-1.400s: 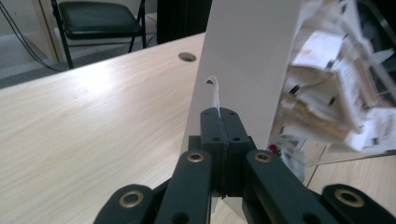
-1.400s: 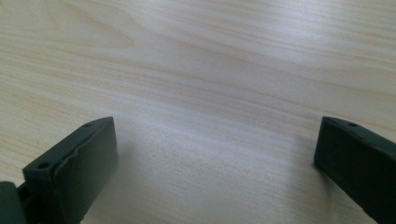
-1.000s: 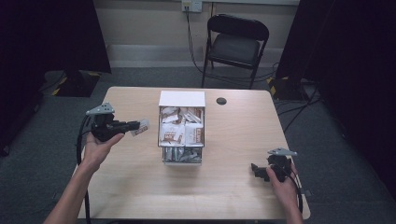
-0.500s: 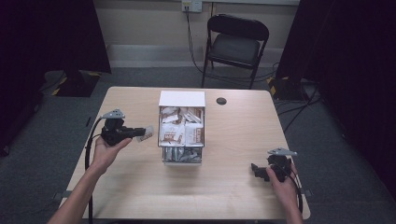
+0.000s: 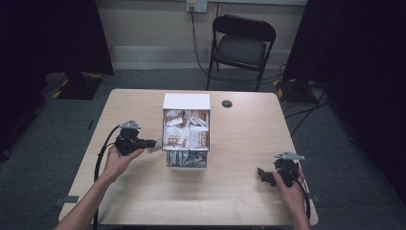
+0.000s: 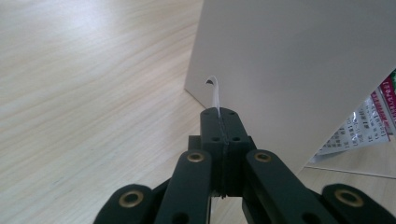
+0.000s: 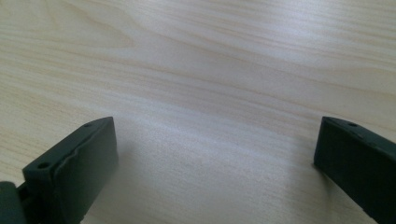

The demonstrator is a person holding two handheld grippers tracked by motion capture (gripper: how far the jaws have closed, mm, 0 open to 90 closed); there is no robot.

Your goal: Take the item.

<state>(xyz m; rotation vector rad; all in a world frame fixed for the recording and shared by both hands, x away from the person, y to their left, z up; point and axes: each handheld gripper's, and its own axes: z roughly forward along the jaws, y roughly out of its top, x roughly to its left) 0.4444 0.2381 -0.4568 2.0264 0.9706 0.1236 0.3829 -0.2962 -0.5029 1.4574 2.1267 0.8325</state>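
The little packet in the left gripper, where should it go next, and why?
Probably set it down on the table and open the jaws. The left gripper is shut on the packet, low beside the white box, outside its wall, while the right gripper rests open.

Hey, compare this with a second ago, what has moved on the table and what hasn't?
The left hand-held gripper, shut on a small packet, has come down and nearer the person, and now sits low beside the left wall of the white box. The grip on the packet is unchanged. The right hand-held gripper stayed put at the table's right front, jaws open; the box kept its place.
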